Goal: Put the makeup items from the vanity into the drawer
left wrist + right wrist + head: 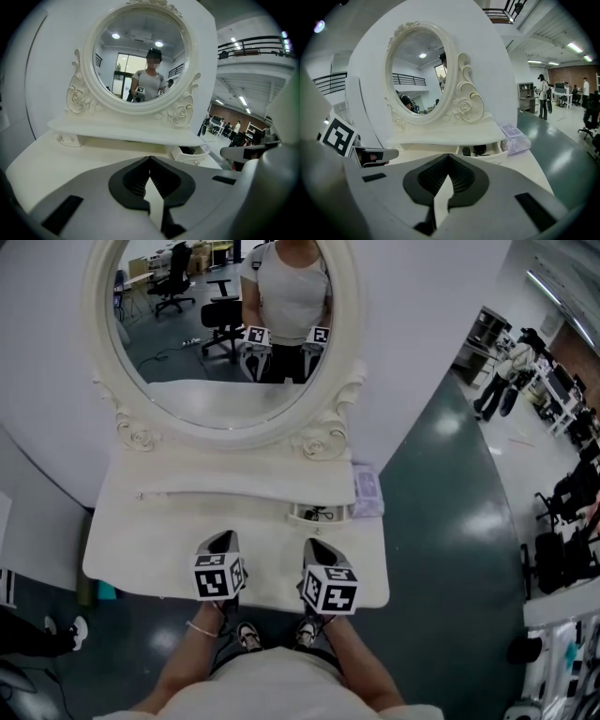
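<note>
What lies in the small white drawer [319, 515] is hard for you to read. It stands pulled open under the right end of the raised white shelf [234, 486], and only your right gripper view shows a few small dark items [479, 150] inside it, too small and shadowed to name. The translucent lilac pouch [367, 491] sits at the far right of the white vanity surface [141, 549], just beside the open drawer, and whatever it holds is blurred behind the plastic. The oval mirror in its carved white frame [225, 324] is cut off at the top in the head view; its glass reflects your torso and the two marker cubes. Your hands are mostly hidden beneath those cubes, so only your wrists and forearms show at the near edge, the left wrist wearing a thin band. You hold the left gripper [223, 538] and the right gripper [314, 546] side by side over the near edge of the surface, a little apart from each other. Both point away from you toward the mirror and tilt downward. In the left gripper view the fingers are pressed together at their tips with nothing between them. The right gripper view shows the same: fingers closed tip to tip, pinching nothing, aimed toward the open drawer on the far right.
</note>
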`<state>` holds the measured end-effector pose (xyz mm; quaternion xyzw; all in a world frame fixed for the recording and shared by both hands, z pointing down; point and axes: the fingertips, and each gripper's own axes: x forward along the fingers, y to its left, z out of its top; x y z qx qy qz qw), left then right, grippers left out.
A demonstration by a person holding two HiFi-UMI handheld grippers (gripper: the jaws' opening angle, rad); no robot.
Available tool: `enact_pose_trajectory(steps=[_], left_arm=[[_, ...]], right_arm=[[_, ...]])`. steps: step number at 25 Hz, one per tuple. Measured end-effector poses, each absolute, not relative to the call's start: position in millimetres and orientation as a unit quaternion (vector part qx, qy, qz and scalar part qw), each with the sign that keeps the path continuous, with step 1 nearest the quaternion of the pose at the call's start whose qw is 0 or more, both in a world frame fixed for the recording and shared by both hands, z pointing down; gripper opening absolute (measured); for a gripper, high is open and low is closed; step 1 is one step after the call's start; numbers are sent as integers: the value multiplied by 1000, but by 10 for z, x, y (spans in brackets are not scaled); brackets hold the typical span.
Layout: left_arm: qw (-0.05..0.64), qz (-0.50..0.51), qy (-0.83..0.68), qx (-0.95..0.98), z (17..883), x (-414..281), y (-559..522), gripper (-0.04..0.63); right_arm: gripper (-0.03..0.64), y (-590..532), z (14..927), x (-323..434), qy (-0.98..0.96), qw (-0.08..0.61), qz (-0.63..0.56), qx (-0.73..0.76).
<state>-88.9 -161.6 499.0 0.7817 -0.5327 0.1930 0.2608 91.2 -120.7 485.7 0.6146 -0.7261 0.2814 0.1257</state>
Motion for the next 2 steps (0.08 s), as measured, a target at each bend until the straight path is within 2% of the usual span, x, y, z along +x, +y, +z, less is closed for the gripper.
enact_pose_trajectory(steps=[2], left_arm=[[262,195,-534,780,5004,-908,-1582,11]], right_arm=[[17,-1174,4872,905,-725,129,284,614]])
